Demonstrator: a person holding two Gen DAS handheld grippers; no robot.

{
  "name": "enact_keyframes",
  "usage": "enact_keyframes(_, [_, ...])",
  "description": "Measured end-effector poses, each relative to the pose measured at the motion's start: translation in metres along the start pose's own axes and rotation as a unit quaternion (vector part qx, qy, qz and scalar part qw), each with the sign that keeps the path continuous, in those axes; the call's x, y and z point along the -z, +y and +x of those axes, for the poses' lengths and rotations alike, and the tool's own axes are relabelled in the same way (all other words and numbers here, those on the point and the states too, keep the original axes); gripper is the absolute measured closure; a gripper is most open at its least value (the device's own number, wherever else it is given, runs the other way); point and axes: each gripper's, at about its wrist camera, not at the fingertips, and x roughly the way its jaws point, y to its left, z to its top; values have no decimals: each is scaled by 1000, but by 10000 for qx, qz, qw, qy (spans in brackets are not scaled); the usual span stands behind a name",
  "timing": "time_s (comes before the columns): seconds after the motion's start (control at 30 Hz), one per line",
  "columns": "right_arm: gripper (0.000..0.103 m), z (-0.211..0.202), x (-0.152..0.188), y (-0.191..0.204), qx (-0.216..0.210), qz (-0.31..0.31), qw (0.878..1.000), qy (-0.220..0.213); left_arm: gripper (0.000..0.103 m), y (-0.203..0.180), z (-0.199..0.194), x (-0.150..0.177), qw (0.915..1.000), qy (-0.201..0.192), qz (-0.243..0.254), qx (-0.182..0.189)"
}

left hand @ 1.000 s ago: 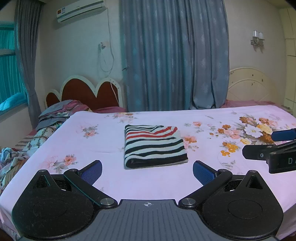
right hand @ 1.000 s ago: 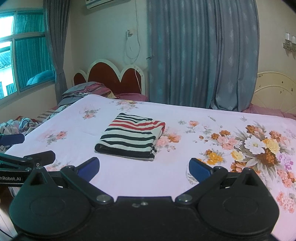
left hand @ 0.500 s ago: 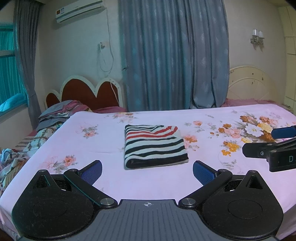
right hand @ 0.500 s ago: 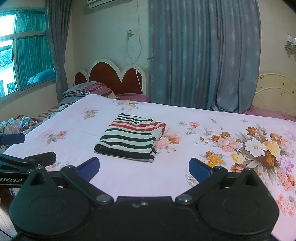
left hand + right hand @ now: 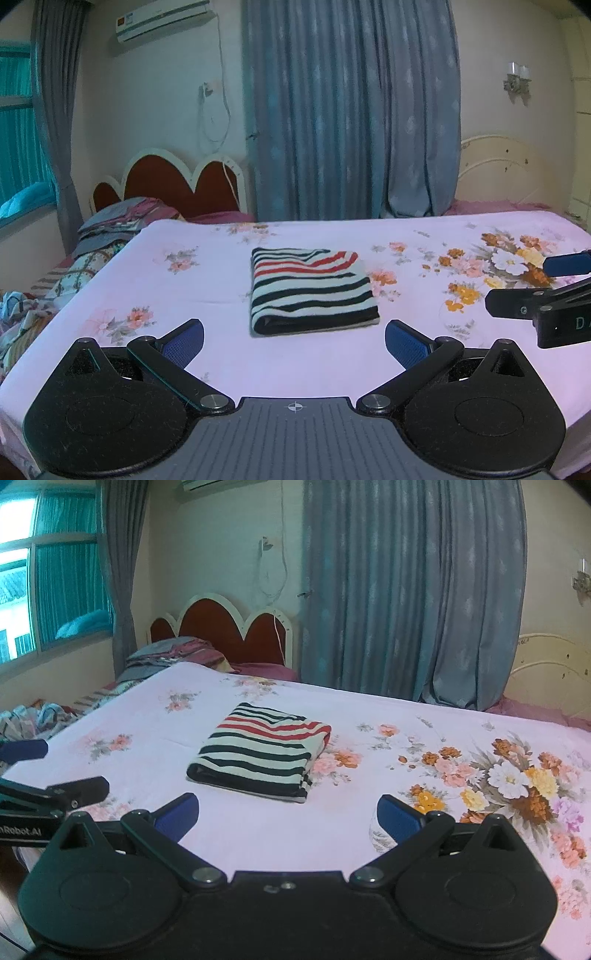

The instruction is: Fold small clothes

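Left gripper (image 5: 294, 341) and right gripper (image 5: 287, 816) apparently level, fingers spread wide.

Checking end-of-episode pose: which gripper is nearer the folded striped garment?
Left, though only slightly. The left gripper sits open directly in front of the folded striped garment, centred on its near edge. The right gripper is also open, offset to the garment's right and apart from it.

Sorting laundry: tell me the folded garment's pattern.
Folded garment: black and white stripes, some red near the far edge. Left wrist view.
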Motion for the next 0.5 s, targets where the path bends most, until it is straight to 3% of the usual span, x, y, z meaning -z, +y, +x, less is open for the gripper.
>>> enact_keyframes(0.23, [1,2,1,0,-66,-8,10000,-6,0,-1,-2,0,9999,-126,92,13])
enact_keyframes(0.5, [1,4,2,1,-166,-4,9999,-19,0,-4,-1,-1,10000,14,-31,-90])
